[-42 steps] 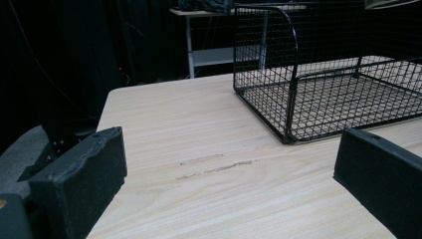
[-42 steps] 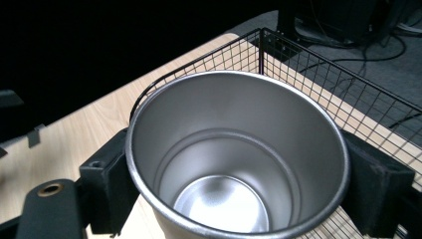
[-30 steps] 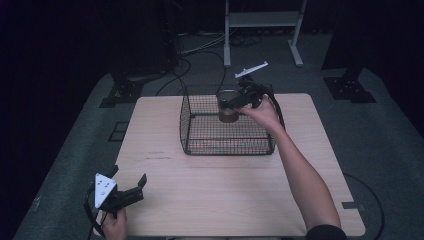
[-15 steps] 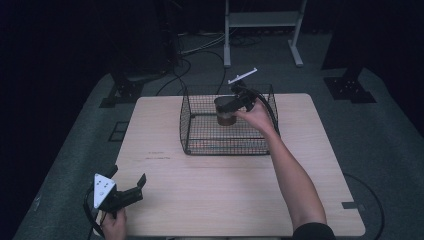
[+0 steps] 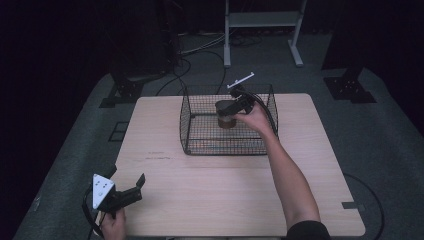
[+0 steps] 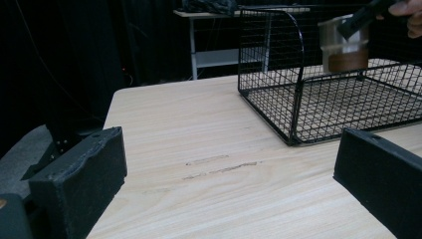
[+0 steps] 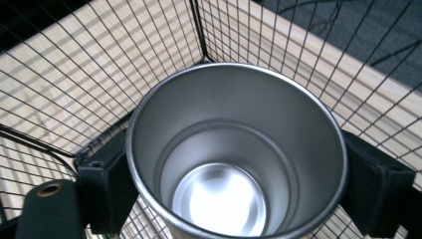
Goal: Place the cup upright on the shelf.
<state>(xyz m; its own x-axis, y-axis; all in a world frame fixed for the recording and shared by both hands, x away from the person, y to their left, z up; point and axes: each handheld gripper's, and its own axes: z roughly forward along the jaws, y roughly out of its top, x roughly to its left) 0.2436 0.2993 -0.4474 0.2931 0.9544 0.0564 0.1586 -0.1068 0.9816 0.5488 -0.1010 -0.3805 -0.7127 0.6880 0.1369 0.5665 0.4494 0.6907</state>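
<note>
A metal cup (image 7: 234, 154), rigid, smooth and likely slippery, is clasped across its rim by the right gripper (image 7: 234, 194) inside the wire basket (image 5: 200, 135), near its far right corner. An empty cup is judged light; a grip just below the rim suits it. The left gripper (image 5: 122, 192) is held agape and empty at the table's (image 5: 210, 200) near left corner.

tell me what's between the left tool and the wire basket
Bare wooden table lies between the left tool and the wire basket, seen in the high view.

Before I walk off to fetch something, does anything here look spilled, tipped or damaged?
Nothing stands out. The metal cup is upright and empty, gripped by the right tool over the wire basket. The left tool rests open near the table's front corner. Only faint scuff marks show on the wood.
</note>
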